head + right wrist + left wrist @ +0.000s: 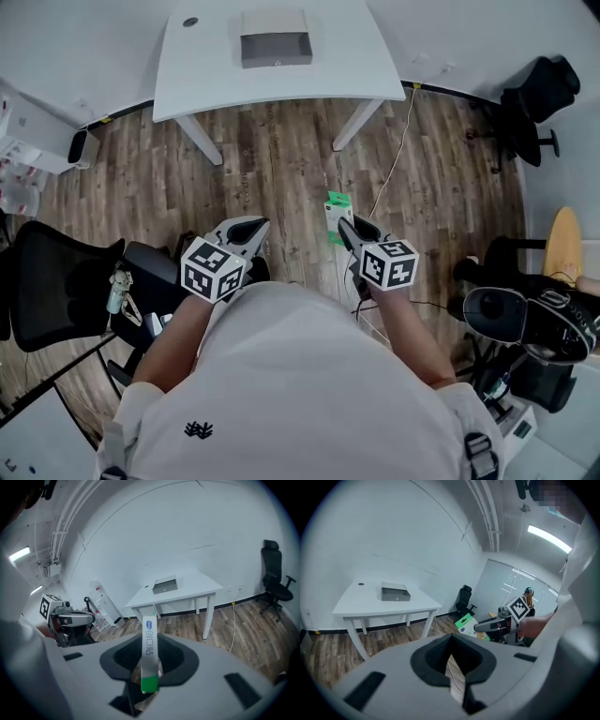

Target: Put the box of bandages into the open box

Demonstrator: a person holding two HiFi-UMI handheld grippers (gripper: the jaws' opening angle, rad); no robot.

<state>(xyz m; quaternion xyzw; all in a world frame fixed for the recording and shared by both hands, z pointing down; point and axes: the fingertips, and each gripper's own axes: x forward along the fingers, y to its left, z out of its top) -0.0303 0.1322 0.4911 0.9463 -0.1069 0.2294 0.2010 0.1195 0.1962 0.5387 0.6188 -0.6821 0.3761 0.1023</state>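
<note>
- The right gripper (344,228), just right of centre in the head view, pinches the bandage box (337,212) by its narrow sides.
- In the right gripper view the bandage box stands upright at lower centre, thin edge to the camera, green end down between the jaws.
- The left gripper (257,227), left of centre, has its jaw tips pressed together with nothing between them.
- The open box (276,49) sits at top centre on the white table (206,66), well apart from both grippers.
- Wood floor (281,159) lies between the table and the grippers.
</note>
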